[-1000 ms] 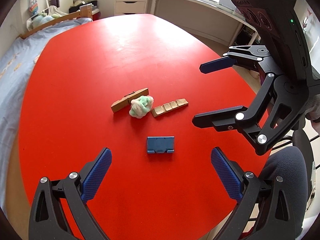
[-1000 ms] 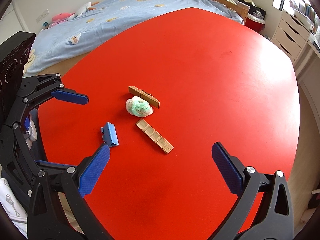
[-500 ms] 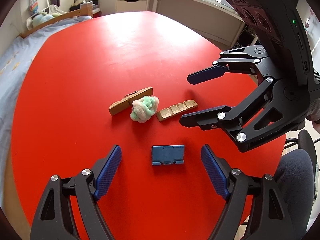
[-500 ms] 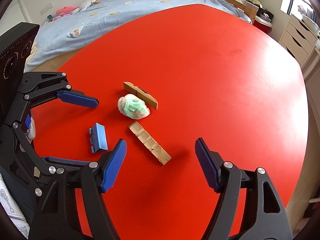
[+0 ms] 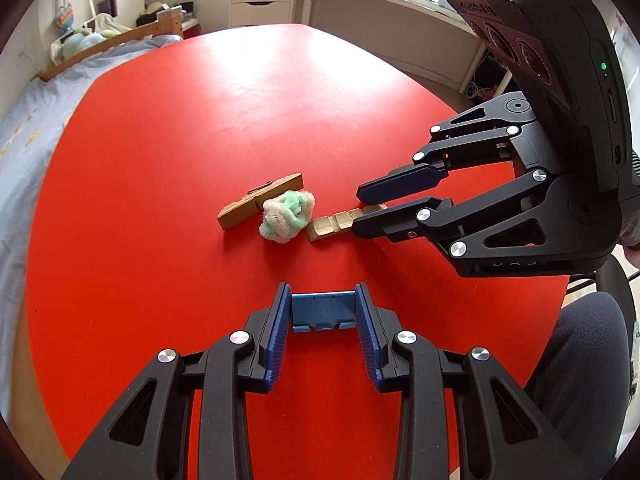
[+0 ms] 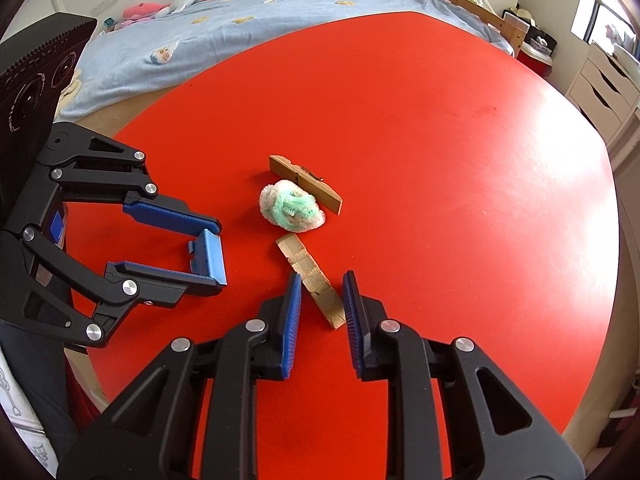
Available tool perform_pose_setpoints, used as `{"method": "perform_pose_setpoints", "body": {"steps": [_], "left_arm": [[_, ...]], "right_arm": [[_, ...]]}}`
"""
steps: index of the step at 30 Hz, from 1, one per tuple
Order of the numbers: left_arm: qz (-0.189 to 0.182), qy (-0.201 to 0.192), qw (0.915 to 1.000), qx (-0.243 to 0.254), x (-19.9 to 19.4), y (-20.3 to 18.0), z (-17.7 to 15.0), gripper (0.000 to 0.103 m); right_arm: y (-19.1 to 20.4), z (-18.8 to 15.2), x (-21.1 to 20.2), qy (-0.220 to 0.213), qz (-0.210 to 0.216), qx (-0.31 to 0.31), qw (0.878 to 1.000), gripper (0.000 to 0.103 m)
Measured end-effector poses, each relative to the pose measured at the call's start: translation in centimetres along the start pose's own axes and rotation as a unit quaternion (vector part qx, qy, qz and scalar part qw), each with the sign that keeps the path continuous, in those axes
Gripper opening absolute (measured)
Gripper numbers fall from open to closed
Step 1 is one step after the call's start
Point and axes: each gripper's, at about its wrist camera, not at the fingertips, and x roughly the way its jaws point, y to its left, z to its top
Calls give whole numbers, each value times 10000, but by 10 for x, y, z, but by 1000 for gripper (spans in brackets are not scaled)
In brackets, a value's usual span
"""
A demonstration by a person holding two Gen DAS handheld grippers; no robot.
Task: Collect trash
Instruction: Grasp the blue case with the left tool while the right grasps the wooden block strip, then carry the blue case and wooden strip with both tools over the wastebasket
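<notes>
Four bits of trash lie mid-way across the red worktop (image 5: 160, 128), and both tongs are at the pick-up step at once. Largest of the scraps is the clothespin (image 6: 306, 183), with the fuzzy ball (image 6: 291, 212) touching it; neither is being handled. The notched wood strip (image 6: 310, 278) lies just beside the ball, its near end between the right tongs (image 6: 320, 316), which are closing with a thin gap on each side. The blue clip (image 5: 323, 312) sits between the left tongs (image 5: 323, 334), closing too, the pads at its ends. I'd say the next move calls for finishing both squeezes, then lifting straight up without dragging. No bin is in sight.
</notes>
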Motion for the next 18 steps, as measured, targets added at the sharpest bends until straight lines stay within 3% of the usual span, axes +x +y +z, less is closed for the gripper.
{"method": "perform_pose_setpoints", "body": {"steps": [6, 18], "left_arm": [[-37, 12, 10000, -73, -3, 3, -3, 32], [-72, -87, 9998, -143, -17, 11, -3, 32]], "right_arm": [[8, -2, -1, 23, -62, 12, 10000, 11], [20, -9, -24, -171, -115, 353, 9992, 11]]}}
